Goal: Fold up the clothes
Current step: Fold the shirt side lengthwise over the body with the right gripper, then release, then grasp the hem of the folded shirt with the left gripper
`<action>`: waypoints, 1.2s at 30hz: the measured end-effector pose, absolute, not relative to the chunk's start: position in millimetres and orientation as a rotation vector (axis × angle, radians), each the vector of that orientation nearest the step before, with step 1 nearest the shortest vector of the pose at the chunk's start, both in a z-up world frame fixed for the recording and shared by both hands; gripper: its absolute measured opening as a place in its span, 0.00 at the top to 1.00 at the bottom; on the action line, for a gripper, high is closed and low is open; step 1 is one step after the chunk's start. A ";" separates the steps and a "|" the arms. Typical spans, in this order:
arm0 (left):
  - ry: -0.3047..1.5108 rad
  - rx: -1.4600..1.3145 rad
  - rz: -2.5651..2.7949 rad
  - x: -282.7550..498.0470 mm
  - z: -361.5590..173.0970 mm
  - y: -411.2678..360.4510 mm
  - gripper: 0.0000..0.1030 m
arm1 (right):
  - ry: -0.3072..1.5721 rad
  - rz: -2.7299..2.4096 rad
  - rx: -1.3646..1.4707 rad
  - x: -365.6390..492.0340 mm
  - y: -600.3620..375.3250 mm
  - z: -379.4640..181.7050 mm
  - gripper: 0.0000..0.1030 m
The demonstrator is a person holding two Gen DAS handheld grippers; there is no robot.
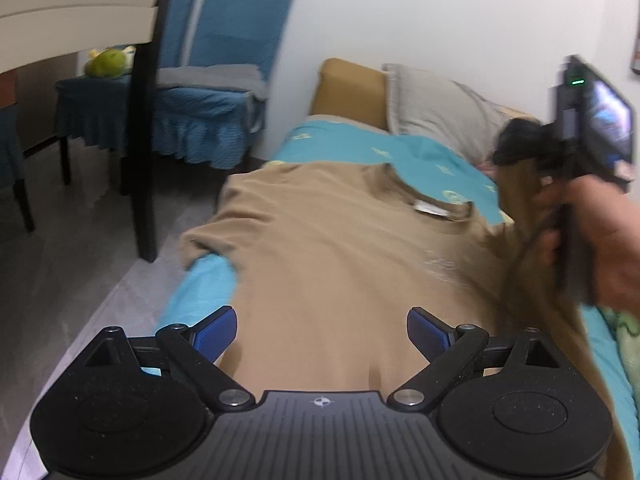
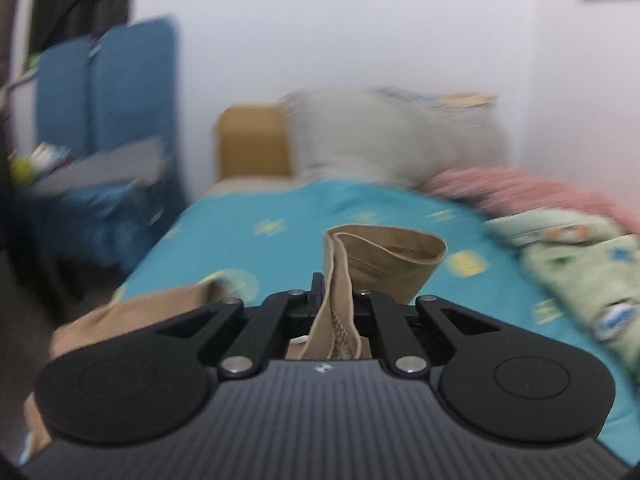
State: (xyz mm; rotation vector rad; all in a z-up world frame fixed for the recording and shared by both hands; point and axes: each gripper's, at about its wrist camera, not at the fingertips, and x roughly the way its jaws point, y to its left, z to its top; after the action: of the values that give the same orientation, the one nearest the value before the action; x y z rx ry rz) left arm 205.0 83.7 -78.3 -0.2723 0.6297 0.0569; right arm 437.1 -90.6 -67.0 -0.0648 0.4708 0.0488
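A tan T-shirt (image 1: 340, 248) lies spread on the turquoise bed sheet (image 1: 400, 156), collar toward the pillow, a white label showing inside the neck. My left gripper (image 1: 322, 334) hovers open over the shirt's lower part, blue pads wide apart, nothing between them. At the right of the left wrist view, a hand holds the right gripper (image 1: 516, 148), lifting the shirt's right sleeve edge. In the right wrist view my right gripper (image 2: 338, 300) is shut on a fold of the tan sleeve (image 2: 384, 256), whose hemmed cuff sticks up past the fingers. That view is blurred.
A grey pillow (image 1: 436, 108) leans on the tan headboard (image 1: 348, 88). Blue-covered chairs (image 1: 216, 80) and a dark table leg (image 1: 142, 152) stand left of the bed. A pink blanket (image 2: 532, 188) and a light-green patterned quilt (image 2: 584, 264) lie on the bed's right side.
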 end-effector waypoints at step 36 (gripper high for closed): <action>0.647 -0.050 0.017 133.5 -52.9 17.2 0.09 | 0.530 0.053 0.326 80.5 -246.0 -1.6 0.06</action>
State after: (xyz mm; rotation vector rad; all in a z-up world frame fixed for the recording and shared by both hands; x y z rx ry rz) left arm 133.5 17.2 -52.9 -0.0498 0.6469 0.0166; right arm 80.5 -246.0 -1.6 0.3261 0.5298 0.0534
